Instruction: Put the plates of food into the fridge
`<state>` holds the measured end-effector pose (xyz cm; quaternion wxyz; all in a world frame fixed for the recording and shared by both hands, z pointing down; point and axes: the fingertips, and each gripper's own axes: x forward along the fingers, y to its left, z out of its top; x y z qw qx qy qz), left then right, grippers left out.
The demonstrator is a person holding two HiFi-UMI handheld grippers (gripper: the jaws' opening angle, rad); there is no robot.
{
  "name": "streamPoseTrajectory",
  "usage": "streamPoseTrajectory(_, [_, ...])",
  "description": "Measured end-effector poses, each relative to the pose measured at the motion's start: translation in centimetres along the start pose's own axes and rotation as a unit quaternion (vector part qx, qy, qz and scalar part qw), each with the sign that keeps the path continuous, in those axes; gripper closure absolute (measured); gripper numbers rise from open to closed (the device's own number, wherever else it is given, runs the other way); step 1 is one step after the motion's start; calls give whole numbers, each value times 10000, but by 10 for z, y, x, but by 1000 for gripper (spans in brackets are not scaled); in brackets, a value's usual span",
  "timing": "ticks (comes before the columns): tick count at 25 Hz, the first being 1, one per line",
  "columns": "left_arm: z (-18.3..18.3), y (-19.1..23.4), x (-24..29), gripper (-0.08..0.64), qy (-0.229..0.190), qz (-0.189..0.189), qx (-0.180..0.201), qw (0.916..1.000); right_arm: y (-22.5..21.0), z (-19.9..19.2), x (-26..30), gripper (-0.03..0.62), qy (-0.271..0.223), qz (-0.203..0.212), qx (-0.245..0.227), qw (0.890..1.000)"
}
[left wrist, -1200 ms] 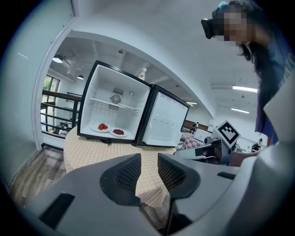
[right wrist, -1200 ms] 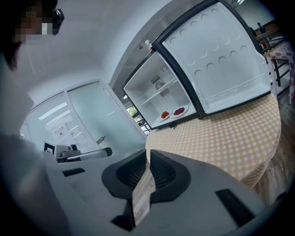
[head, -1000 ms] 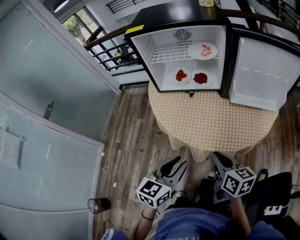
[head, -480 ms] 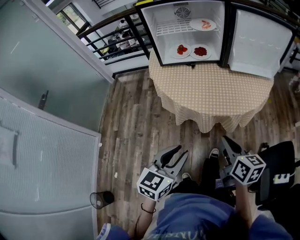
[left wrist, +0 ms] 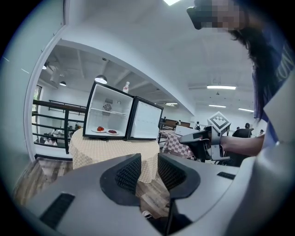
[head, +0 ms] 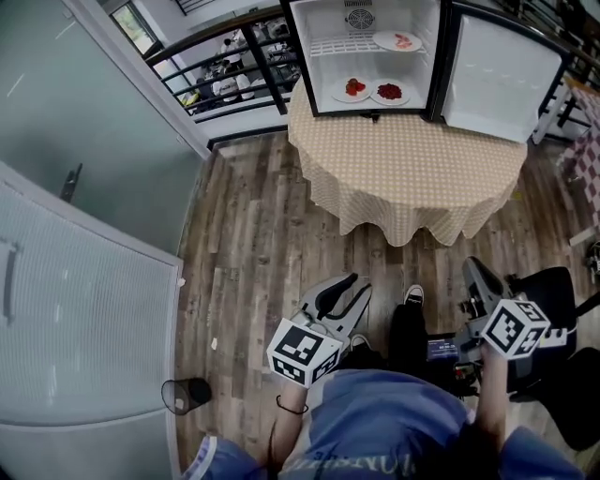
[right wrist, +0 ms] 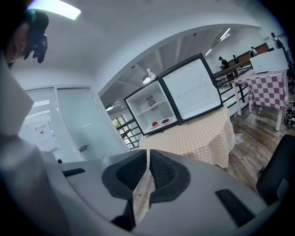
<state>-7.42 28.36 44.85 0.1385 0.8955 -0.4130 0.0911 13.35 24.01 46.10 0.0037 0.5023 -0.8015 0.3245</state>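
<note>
The small fridge point(head: 366, 23) stands open on the round table point(head: 412, 178) far ahead, its door point(head: 487, 70) swung right. One plate of food point(head: 397, 40) sits on the upper shelf. Two more, red food point(head: 352, 89) and dark red food point(head: 388, 92), lie on the fridge floor; they also show in the left gripper view point(left wrist: 100, 129) and the right gripper view point(right wrist: 155, 124). My left gripper point(head: 349, 283) is open and empty, well short of the table. My right gripper point(head: 473, 266) has its pads together on nothing point(right wrist: 148, 154).
A glass partition point(head: 84, 281) runs along the left. A black bin point(head: 186, 394) stands on the wood floor beside it. A black chair point(head: 553, 291) is at my right, a railing point(head: 225, 66) behind the table, a checked table point(right wrist: 267, 85) further right.
I have backed away from the table: fridge and table now sit farther off and higher in the head view. Both grippers came back with me, the right one drifting rightward.
</note>
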Motion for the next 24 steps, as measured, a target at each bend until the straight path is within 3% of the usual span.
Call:
streamPoseTrajectory(7, [-4,-2,-17,437,-68,-16,-12,10000,10,-4,-10,560,-120,-2,-59,9999])
streamPoseTrajectory(24, [-12,-2,-33,437,-94,59,-163,9998,30,-19,-6,561,99,74,-251,9996])
